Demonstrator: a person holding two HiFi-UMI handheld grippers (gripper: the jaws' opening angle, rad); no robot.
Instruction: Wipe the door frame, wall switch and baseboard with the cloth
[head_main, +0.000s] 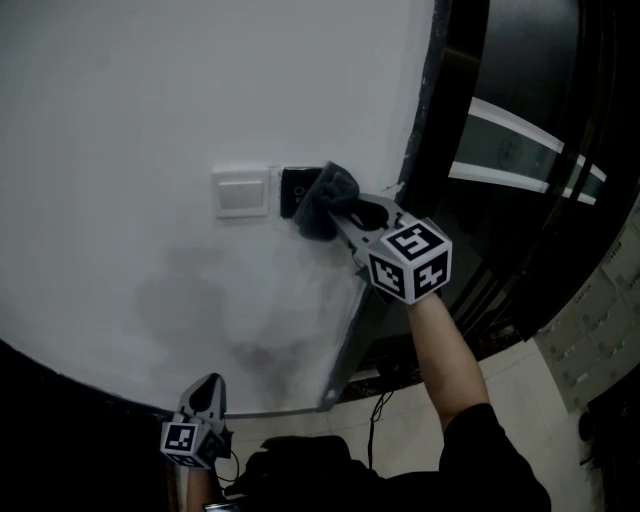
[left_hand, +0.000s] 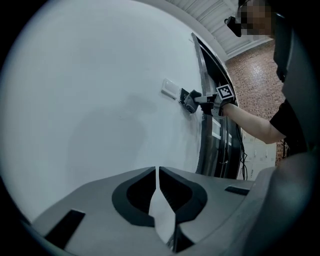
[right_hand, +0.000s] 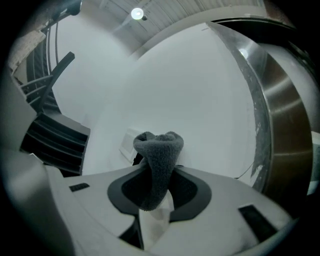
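Observation:
A grey cloth (head_main: 328, 203) is pressed against a black wall switch (head_main: 293, 186), just right of a white switch (head_main: 241, 193). My right gripper (head_main: 338, 208) is shut on the cloth, and a person's arm reaches in from the lower right. In the right gripper view the cloth (right_hand: 160, 150) bulges up out of the right gripper (right_hand: 155, 174), with the white switch (right_hand: 130, 143) behind it. My left gripper (head_main: 209, 388) hangs low near the wall's foot, shut with nothing in it (left_hand: 158, 172). From the left gripper view the cloth (left_hand: 189, 104) shows far off by the door frame (left_hand: 202, 65).
The metal door frame (head_main: 352, 325) runs along the wall's right edge, with a dark door (head_main: 520, 150) beyond it. A dark band (head_main: 60, 380) lies along the wall's foot. Cables (head_main: 378, 405) trail on the tiled floor (head_main: 530, 400). Black slats (right_hand: 55, 135) show at the left.

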